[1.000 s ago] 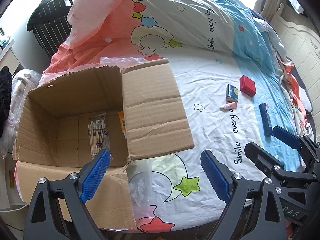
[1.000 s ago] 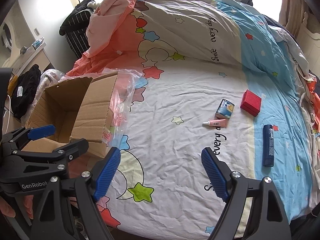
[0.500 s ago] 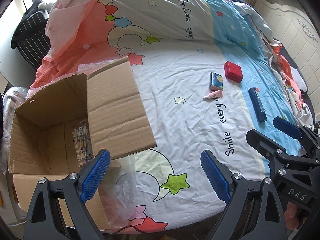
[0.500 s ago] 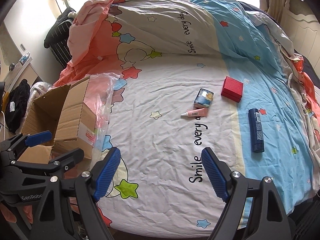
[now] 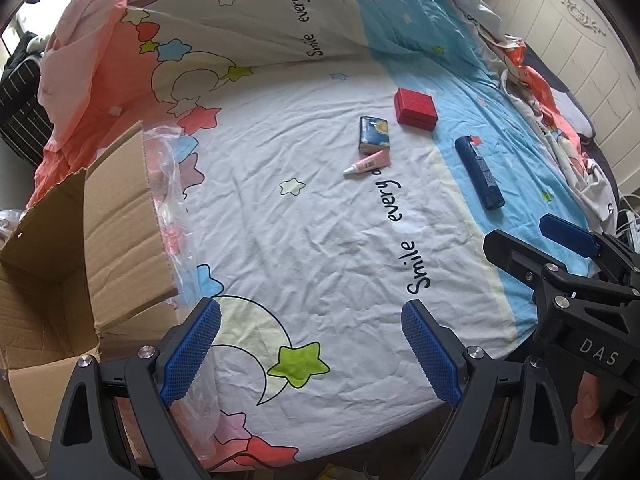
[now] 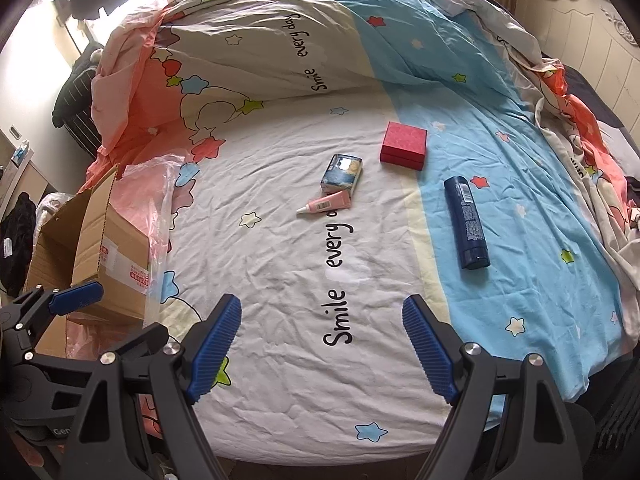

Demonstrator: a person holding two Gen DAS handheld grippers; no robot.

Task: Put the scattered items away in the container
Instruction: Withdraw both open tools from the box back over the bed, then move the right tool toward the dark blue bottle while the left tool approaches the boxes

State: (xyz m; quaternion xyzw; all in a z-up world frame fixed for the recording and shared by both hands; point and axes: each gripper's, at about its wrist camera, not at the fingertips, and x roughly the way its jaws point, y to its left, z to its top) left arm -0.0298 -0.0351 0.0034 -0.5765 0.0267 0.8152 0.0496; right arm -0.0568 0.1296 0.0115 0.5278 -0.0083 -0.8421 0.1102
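On the star-print bed sheet lie a red box (image 5: 415, 109) (image 6: 403, 145), a small blue carton (image 5: 374, 135) (image 6: 342, 173), a pink tube (image 5: 367, 163) (image 6: 325, 203) and a dark blue bottle (image 5: 478, 173) (image 6: 466, 222). An open cardboard box (image 5: 116, 216) (image 6: 105, 248) stands at the bed's left edge. My left gripper (image 5: 311, 354) hangs open and empty over the sheet's near part. My right gripper (image 6: 322, 354) is open and empty too, well short of the items. Each gripper shows at the other view's edge.
A crumpled clear plastic bag (image 5: 168, 184) (image 6: 160, 216) lies against the cardboard box. A bunched duvet (image 6: 256, 48) covers the bed's far side. Clothes (image 5: 560, 128) pile up on the right by a white headboard (image 5: 576, 40). A dark striped bag (image 5: 20, 92) sits far left.
Both grippers have swung right, away from the cardboard box and toward the items on the sheet. The box's inside has slid out of the left wrist view. Both stayed open.
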